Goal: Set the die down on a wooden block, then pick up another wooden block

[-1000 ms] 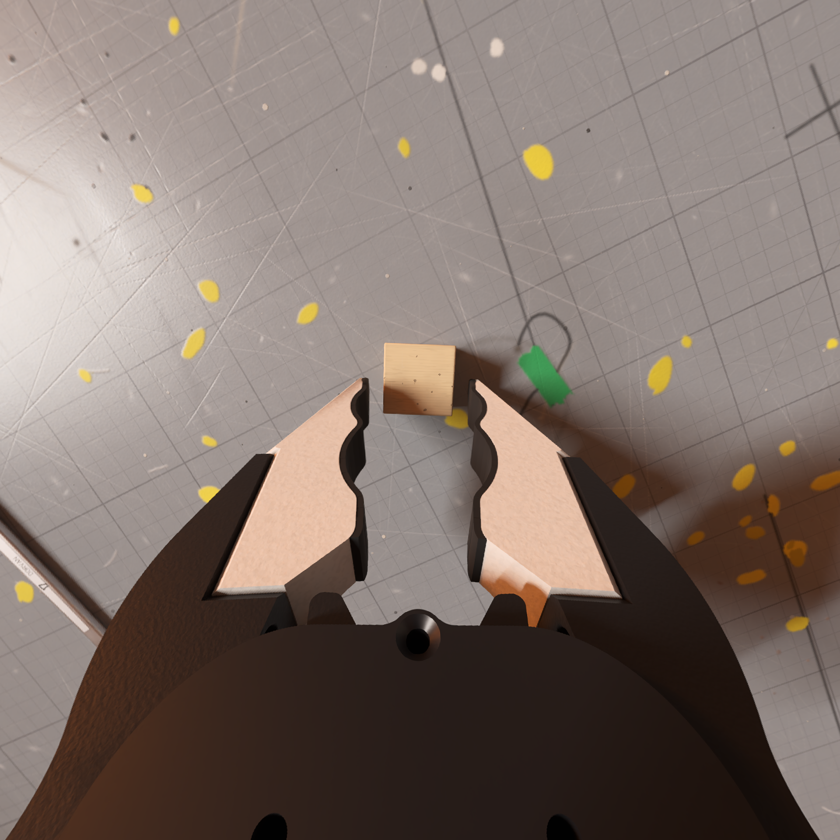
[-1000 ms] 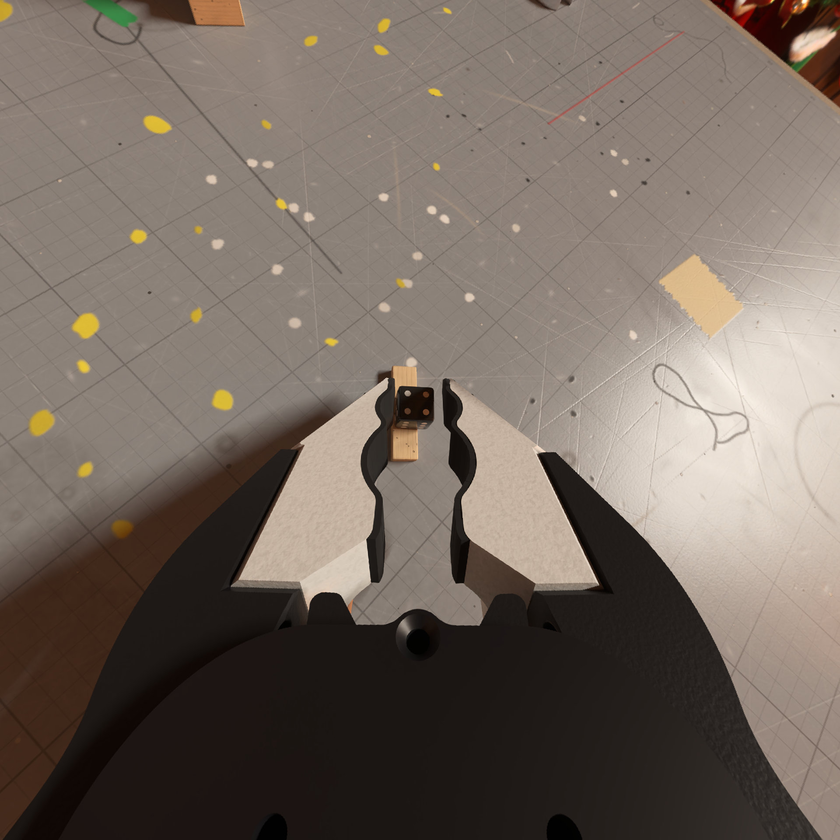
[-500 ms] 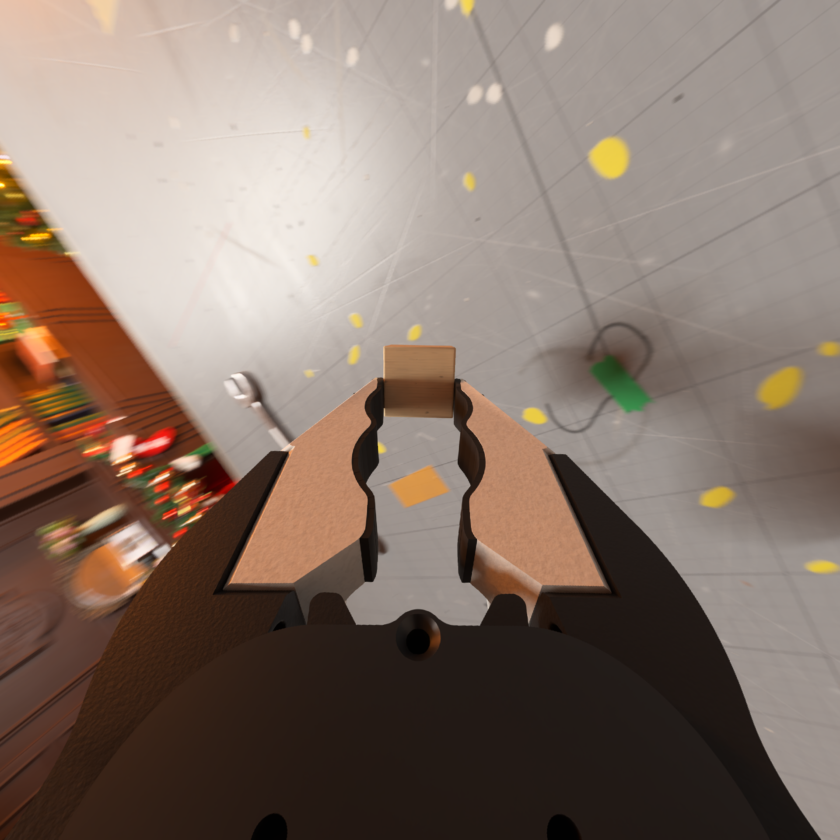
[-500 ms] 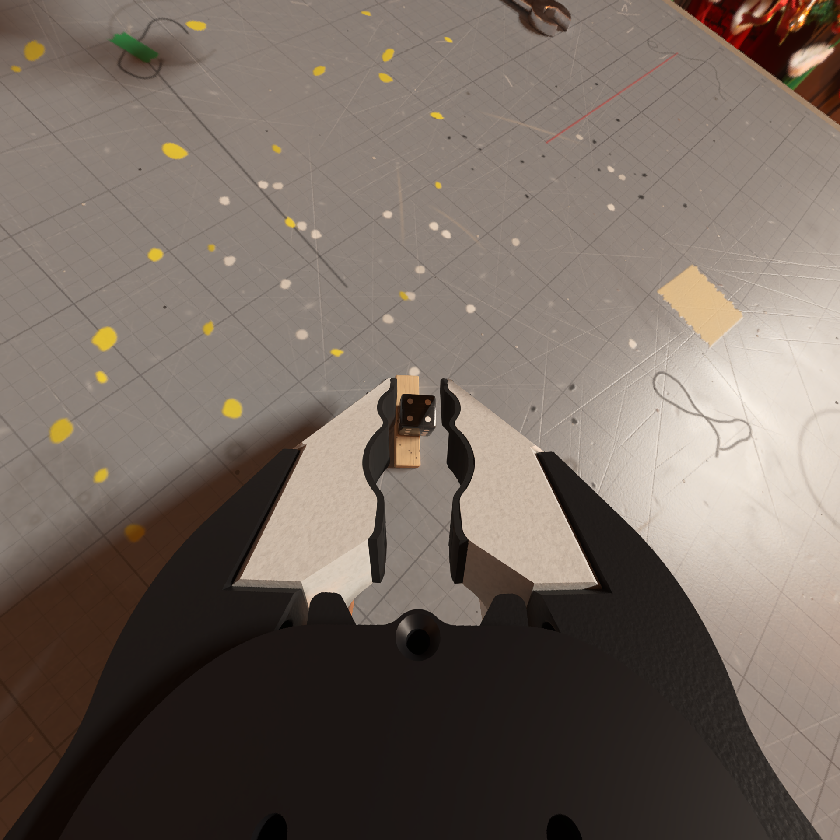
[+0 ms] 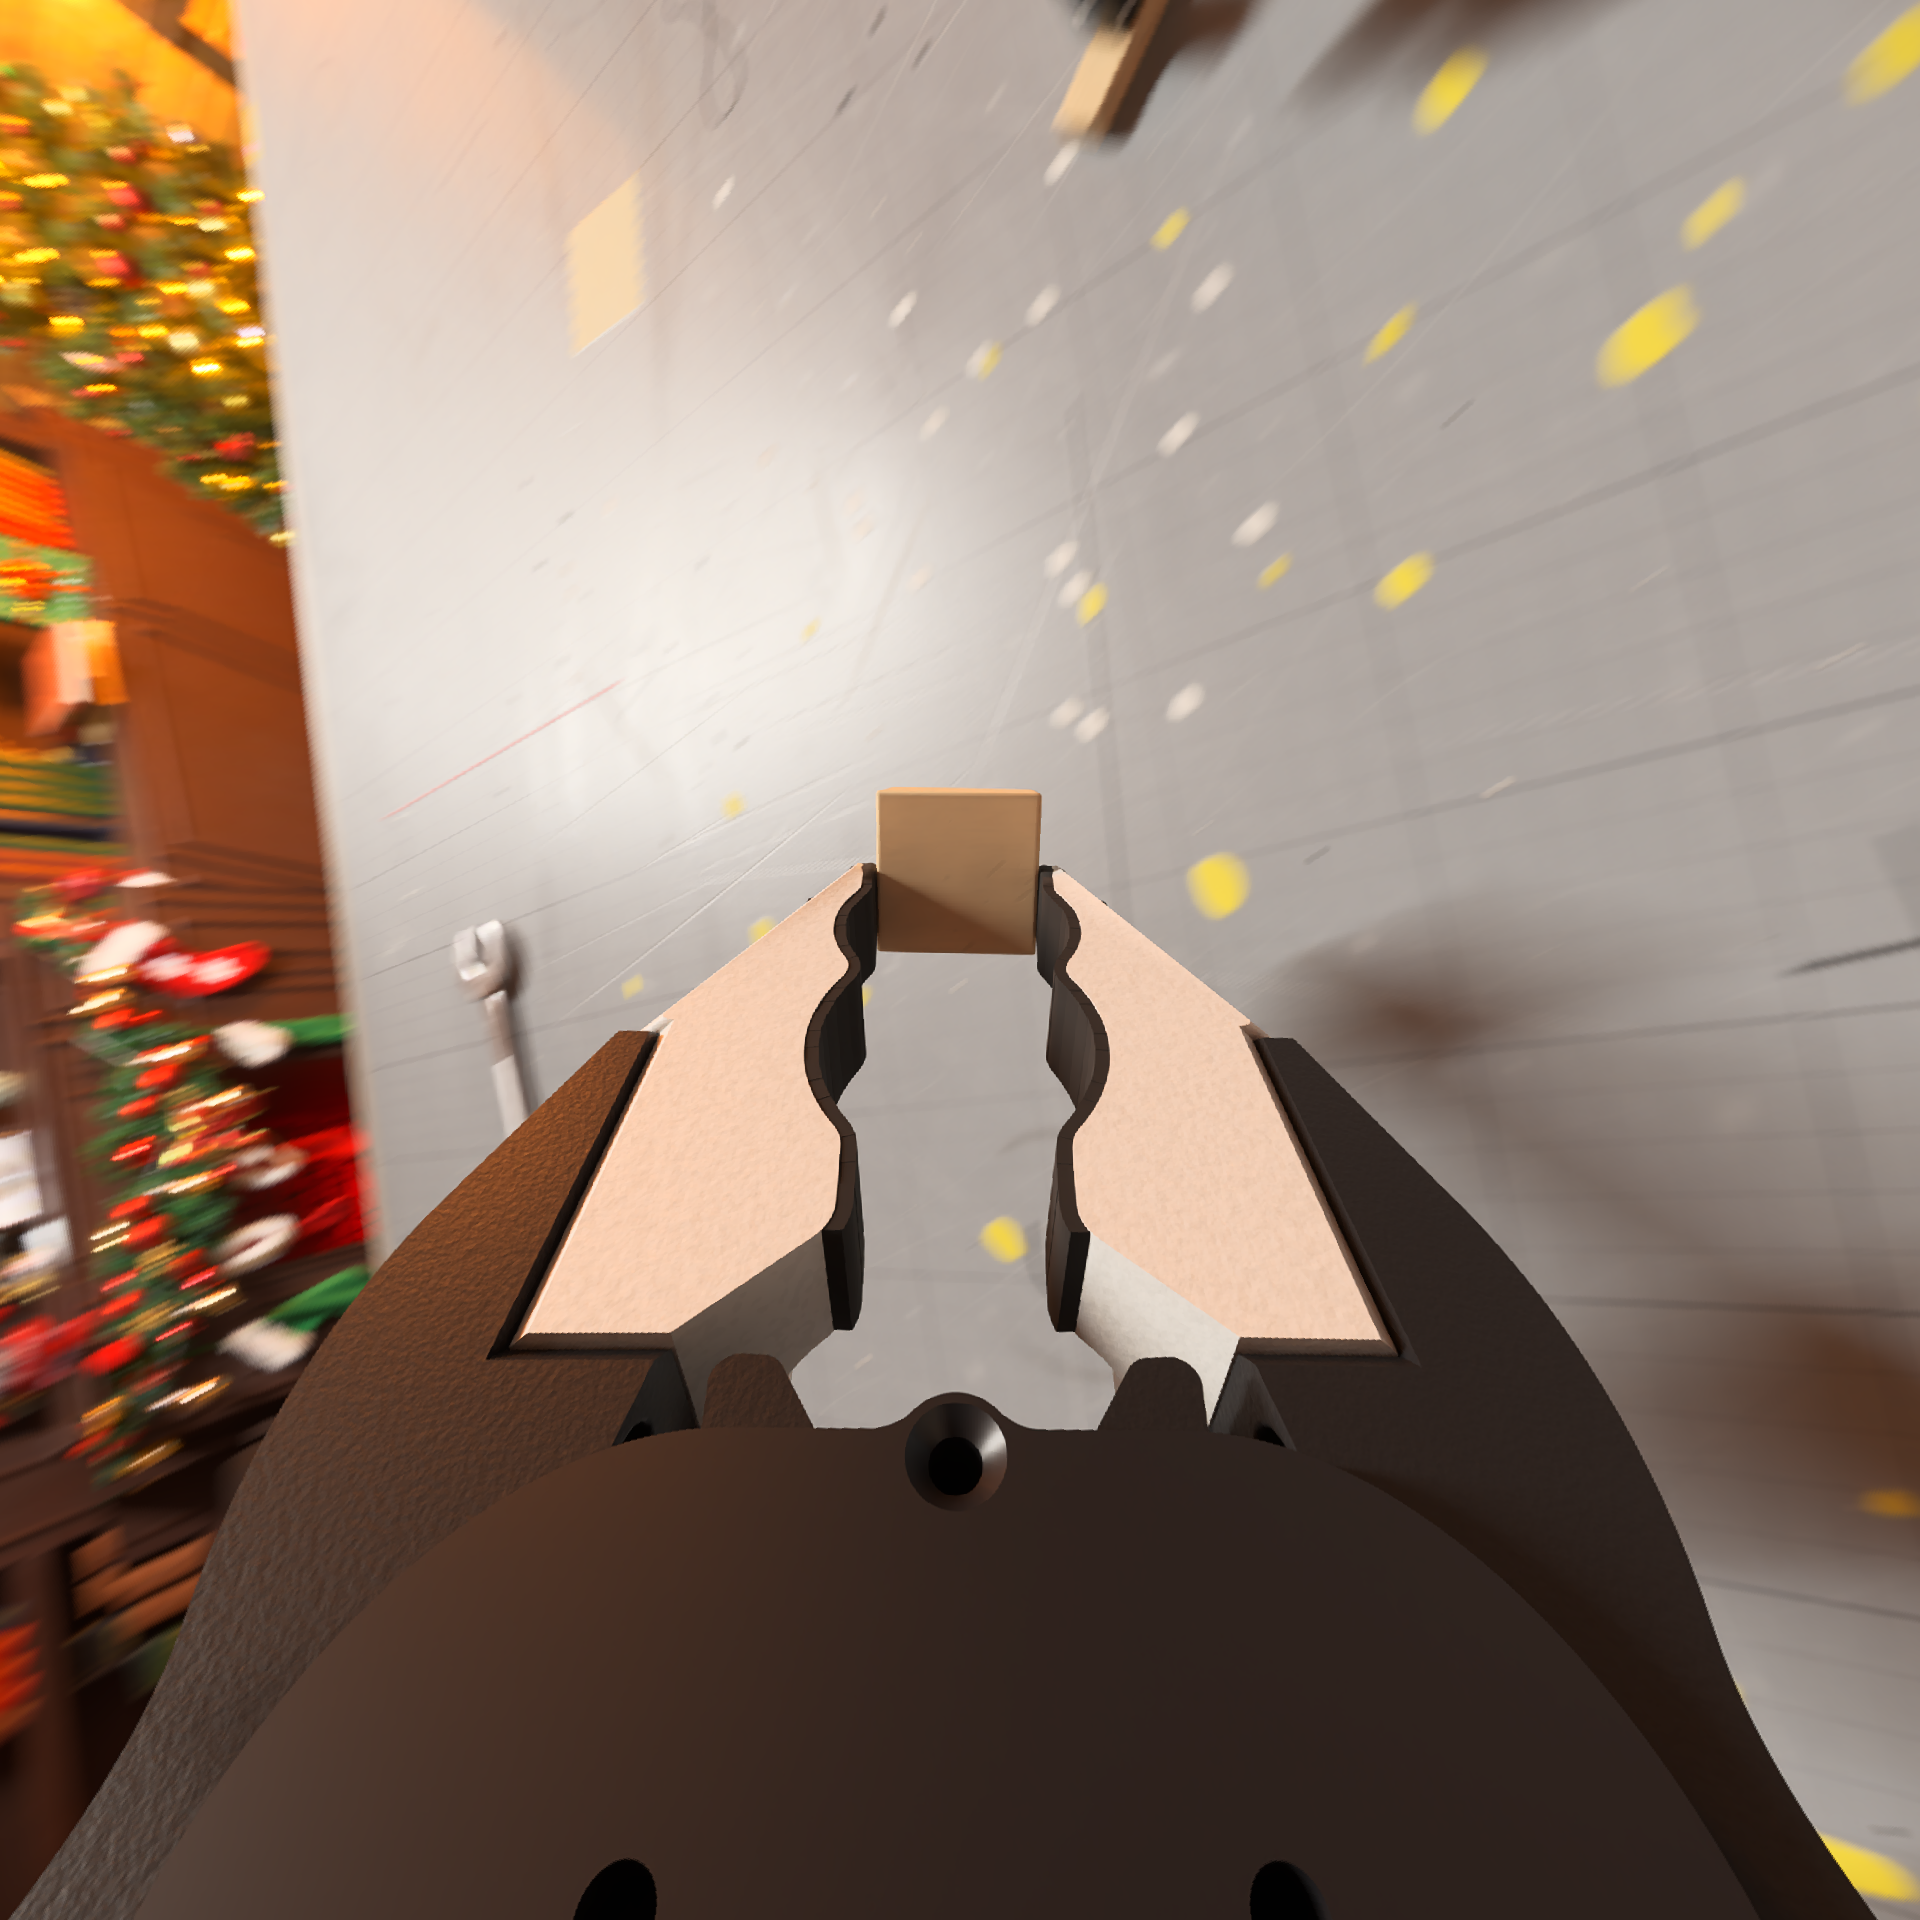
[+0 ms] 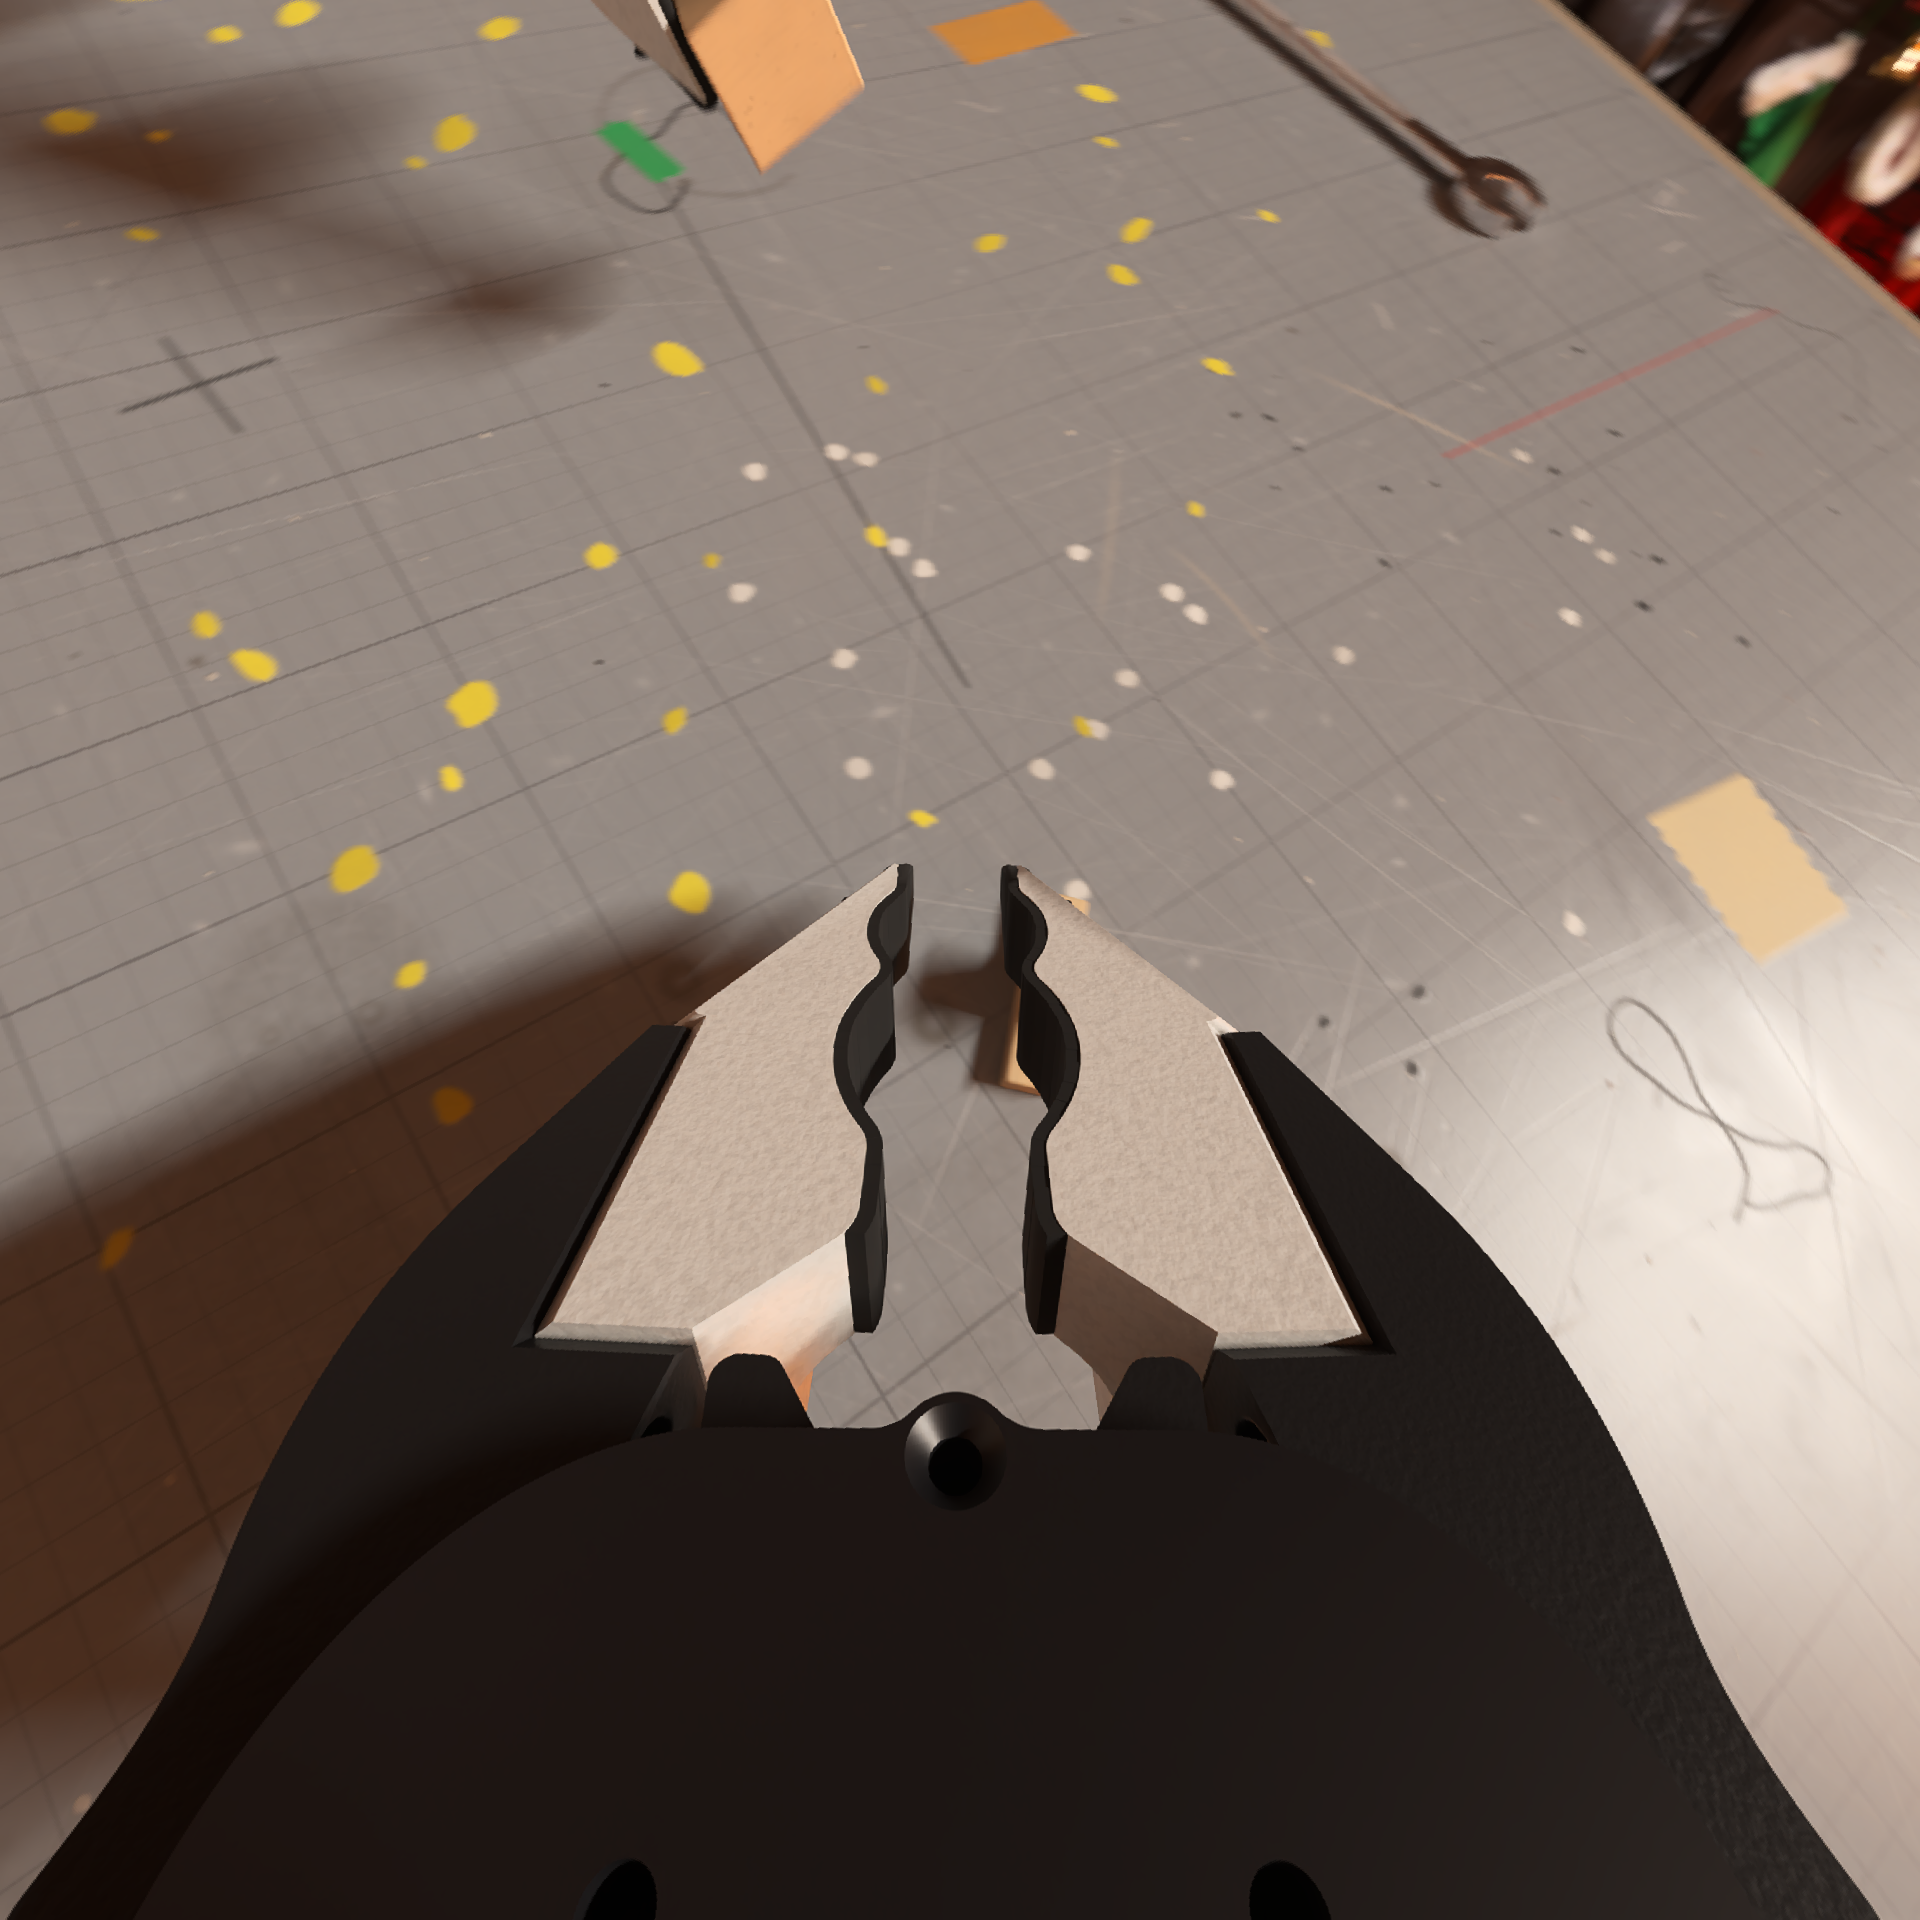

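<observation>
Spreading wide under everything, the grey desk (image 6: 1351, 436) carries a wrench (image 6: 1382, 114). Above it, the left gripper (image 5: 957, 883) pinches a wooden block (image 5: 957, 871) at its tips. The right gripper (image 6: 957, 883) is spread, a second block (image 6: 1006, 1039) half-hidden behind its finger; the die is out of sight.

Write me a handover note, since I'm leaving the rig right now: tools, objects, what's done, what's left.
Left tool: shut on a wooden block, held up off the grey mat.
Right tool: open and empty, just above the mat.
Other wooden block: lies on the mat, mostly hidden behind the right tool's finger.
Die: not visible in either view.
Done: a block is picked up.
Left: confirm the die sits on the hidden block.
</observation>
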